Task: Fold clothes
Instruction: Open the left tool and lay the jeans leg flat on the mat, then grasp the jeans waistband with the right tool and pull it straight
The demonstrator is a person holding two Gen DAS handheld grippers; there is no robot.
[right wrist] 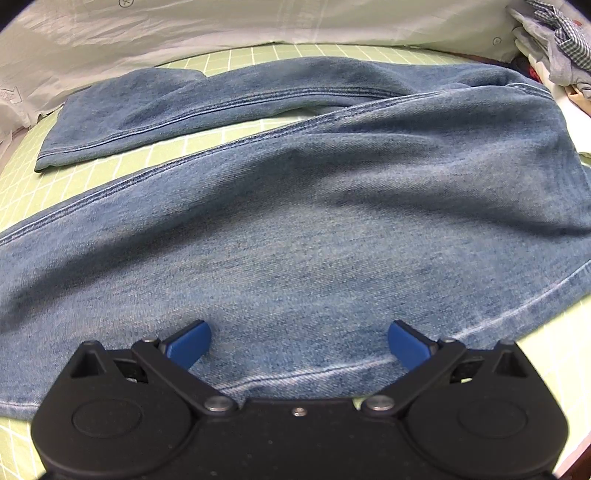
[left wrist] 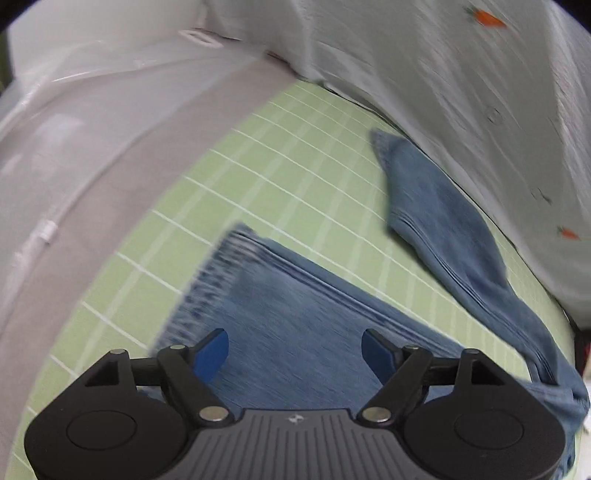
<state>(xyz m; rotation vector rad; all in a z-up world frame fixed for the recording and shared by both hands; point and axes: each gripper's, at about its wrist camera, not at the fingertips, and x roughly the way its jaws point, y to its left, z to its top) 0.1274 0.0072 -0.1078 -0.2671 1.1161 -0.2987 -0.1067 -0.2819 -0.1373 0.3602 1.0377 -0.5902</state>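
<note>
**Green grid mat and what lies on it**

We work over a light green mat (right wrist: 546, 354) ruled with white grid lines. Straight ahead of our right gripper the blue jeans (right wrist: 295, 229) lie spread flat on it, one leg running away to the far left, with a strip of bare mat between the legs. Beyond them a white sheet (right wrist: 184, 33) covers the far edge. At far right sits a heap of clothes (right wrist: 554, 48).

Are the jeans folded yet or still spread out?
Spread out: the jeans lie flat on the green mat, legs apart, none doubled over.
</note>
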